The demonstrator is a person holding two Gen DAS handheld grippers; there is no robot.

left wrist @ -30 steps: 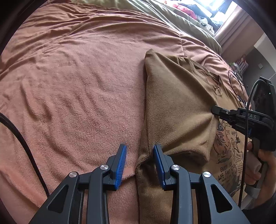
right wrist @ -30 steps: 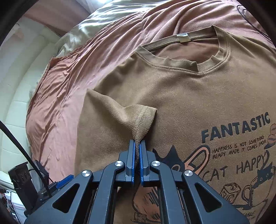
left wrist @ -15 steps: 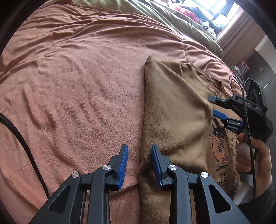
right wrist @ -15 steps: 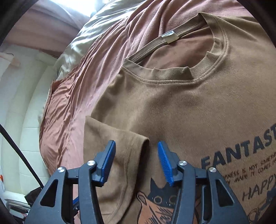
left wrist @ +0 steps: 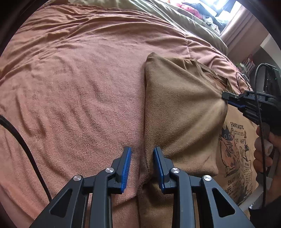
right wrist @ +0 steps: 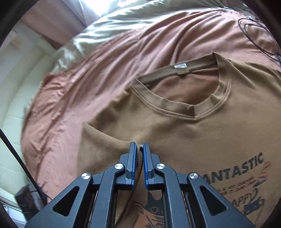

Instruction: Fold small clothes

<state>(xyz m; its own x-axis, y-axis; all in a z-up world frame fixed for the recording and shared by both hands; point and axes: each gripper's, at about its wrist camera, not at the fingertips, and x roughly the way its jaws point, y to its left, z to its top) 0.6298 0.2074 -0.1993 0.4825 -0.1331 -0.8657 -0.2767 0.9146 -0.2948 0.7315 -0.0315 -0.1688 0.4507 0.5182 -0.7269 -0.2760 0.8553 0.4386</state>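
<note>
One brown T-shirt (right wrist: 202,133) at centre-right on pink bed (left wrist: 79,87), two hand-held grippers, right hand-held gripper (right wrist: 139,149) closing, pinching a shirt fold, left hand-held gripper (left wrist: 141,164) parted, straddling shirt's edge, one hand (left wrist: 265,157) lower right.

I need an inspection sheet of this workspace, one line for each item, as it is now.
Surface: pink blanket on a bed, wrinkled.
Job's things: brown T-shirt, print side up, one side folded inward.
Clutter: nothing seen.
Grippers: left gripper open astride the shirt's folded edge; right gripper closing on a pinch of shirt fabric.
Cables: black cable over the blanket; thin wire loop beyond the collar.
Surroundings: olive bedding, bright window.
</note>
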